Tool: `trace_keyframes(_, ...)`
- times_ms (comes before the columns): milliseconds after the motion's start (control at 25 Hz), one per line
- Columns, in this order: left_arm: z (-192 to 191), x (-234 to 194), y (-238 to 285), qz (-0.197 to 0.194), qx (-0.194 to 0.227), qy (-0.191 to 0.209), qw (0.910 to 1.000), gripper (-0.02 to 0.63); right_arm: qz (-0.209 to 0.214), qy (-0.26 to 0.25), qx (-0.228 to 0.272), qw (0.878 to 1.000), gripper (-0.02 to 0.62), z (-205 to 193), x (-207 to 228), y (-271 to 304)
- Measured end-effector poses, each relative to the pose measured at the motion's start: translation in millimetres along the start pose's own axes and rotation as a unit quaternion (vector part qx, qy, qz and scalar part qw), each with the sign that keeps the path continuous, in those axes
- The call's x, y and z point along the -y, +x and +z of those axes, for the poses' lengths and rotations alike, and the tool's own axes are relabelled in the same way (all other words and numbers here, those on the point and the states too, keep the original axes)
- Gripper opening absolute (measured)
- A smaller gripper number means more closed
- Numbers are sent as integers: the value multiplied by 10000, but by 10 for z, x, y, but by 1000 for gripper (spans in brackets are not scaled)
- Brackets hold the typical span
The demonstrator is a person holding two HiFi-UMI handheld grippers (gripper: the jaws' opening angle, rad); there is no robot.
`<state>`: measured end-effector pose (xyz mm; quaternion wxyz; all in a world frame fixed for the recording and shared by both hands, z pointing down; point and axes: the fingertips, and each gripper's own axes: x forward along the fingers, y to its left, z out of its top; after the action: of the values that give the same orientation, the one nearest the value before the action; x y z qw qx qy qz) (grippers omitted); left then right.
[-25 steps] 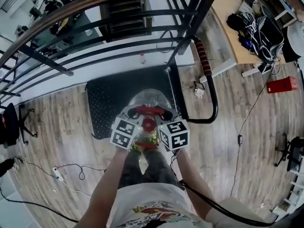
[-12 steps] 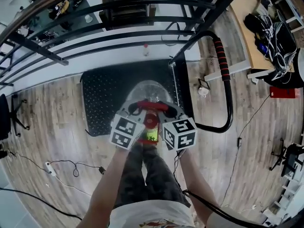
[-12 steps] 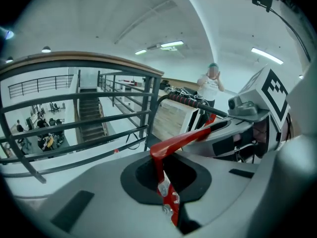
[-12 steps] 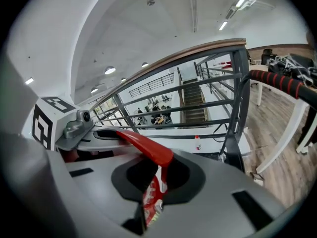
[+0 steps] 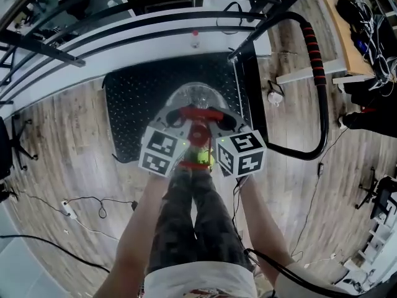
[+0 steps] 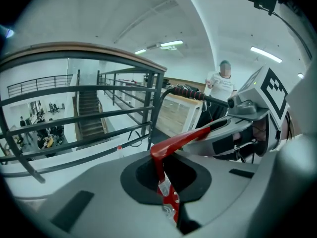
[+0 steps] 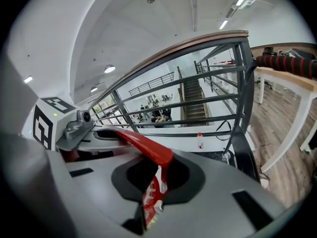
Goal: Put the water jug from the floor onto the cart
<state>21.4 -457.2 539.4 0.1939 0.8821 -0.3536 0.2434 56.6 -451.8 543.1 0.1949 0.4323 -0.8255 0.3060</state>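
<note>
Straight below me in the head view, the clear water jug (image 5: 197, 98) sits over the black cart deck (image 5: 133, 104); whether it rests there I cannot tell, nor what is in it. My left tongs (image 5: 177, 118) and right tongs (image 5: 218, 119) meet on its red handle (image 5: 197, 112). At 12 o'clock a small bottle (image 5: 195, 38) stands on a white ledge under the railing (image 5: 43, 49). The cart's push bar (image 5: 313, 48) curves round at 2 o'clock. A power strip (image 5: 68, 210) lies on the wood floor (image 5: 56, 141) at 8 o'clock.

From the left gripper view, my left tongs (image 6: 166, 182) are clamped tight on the red handle (image 6: 181, 139), the right tongs (image 6: 237, 128) at 3 o'clock. The railing (image 6: 99, 88) fills 10 o'clock, and a person (image 6: 221, 83) stands far off at 1.

From the right gripper view, my right tongs (image 7: 156, 182) pinch the red handle (image 7: 148, 148); the left tongs (image 7: 84, 128) are at 9 o'clock, the bottle (image 7: 199, 140) just right of centre, and the push bar (image 7: 287, 66) at 2.
</note>
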Motion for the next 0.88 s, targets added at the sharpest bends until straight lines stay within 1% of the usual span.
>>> trace_keyframes(360,-178,-286,146,-2,-10,125,9999,9,-16,-54,140,9999,34,-5,52,368)
trace_keyframes(600,-305,-421,305,11,-58,48,10000,9,-41,-31,68,10000,34,-119,141,571)
trace_keyframes(720,-323,-489,368,23,-44,45,10000,9,-9,9,126,9999,34,-116,177,656)
trace_keyframes(880,-275,-641,481,72,16,92,9999,9,22,-14,259,9997,34,-8,250,797)
